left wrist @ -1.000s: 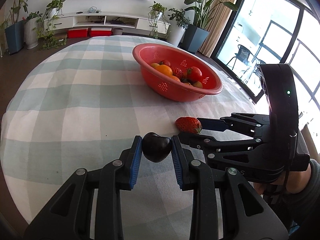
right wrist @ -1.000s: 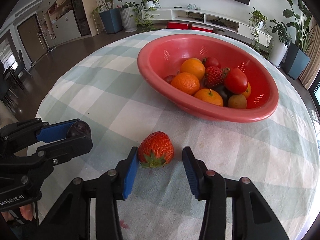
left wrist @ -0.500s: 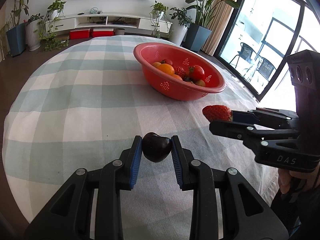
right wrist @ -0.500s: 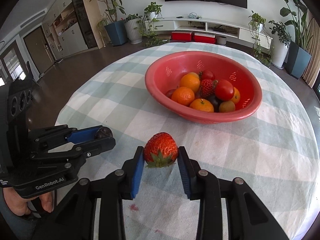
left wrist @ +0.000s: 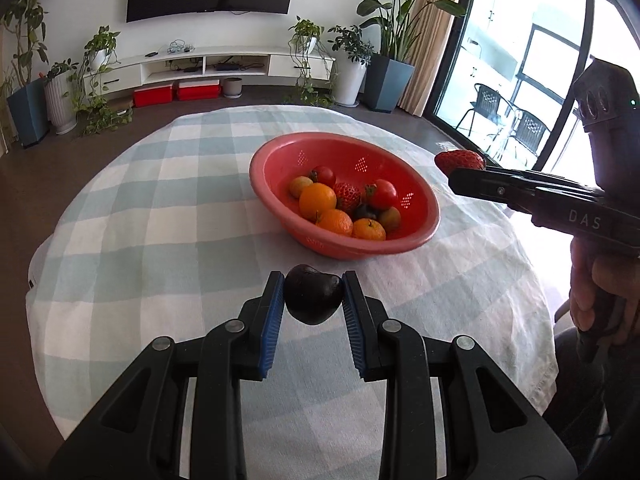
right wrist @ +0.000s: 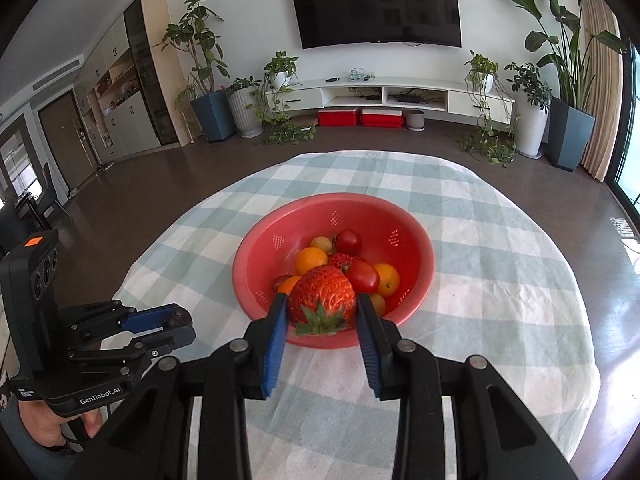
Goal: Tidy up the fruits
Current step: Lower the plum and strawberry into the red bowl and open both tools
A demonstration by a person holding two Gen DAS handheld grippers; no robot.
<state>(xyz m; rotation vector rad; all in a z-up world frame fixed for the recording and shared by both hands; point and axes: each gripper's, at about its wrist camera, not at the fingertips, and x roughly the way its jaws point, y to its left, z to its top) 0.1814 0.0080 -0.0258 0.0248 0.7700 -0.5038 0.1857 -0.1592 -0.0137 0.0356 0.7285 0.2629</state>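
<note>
Left gripper fingers closed on a dark fruit; right gripper fingers closed on a strawberry, both lifted off the checked surface short of the red bowl, which holds the other fruit; both releases remain

I count two grippers, my left gripper and my right gripper, each with one fruit between its pads: one dark plum and one large strawberry.

One red colander sits at the middle of the frame. In it I count three oranges, two red tomatoes, one strawberry in the colander, one dark fruit and two small yellow-green fruits.

One checked tablecloth covers the one round table.
</note>
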